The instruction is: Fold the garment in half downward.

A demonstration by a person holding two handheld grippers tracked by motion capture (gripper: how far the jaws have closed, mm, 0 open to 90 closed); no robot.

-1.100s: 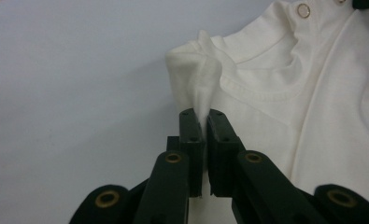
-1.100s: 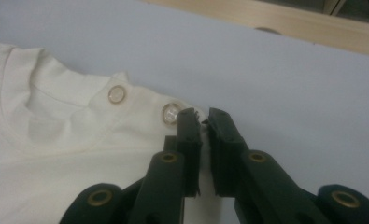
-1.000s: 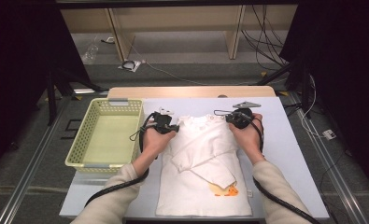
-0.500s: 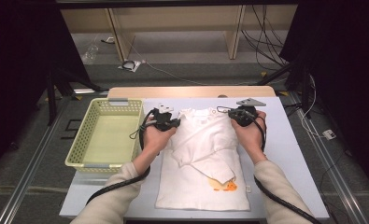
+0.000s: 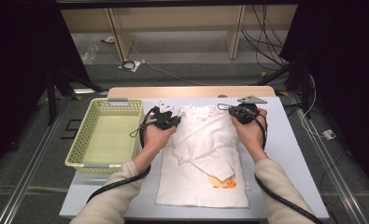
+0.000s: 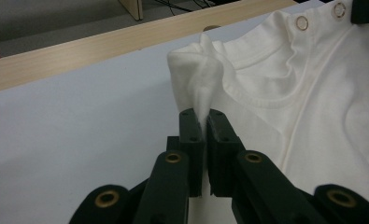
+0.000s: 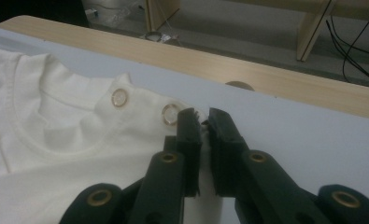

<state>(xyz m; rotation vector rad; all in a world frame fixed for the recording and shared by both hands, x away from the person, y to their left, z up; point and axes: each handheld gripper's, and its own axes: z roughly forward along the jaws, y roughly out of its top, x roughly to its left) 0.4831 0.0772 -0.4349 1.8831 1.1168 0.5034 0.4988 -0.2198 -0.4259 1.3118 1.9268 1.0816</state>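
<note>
White shirt: lying on bench, sleeves already folded inward.
Left tool: pinching shoulder at ten o'clock.
Right tool: pinching shoulder at two o'clock.
Remaining: folding lengthwise, likely basket at nine o'clock.

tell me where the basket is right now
In the high view, the yellow basket sits on the table's left side, just left of the left tool and the white shirt.

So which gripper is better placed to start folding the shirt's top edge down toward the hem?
Probably the left gripper: its jaws are shut on a clear bunch of the shirt at the shoulder. The right gripper pinches only the thin edge by the snaps, a grip more likely to slip.
</note>
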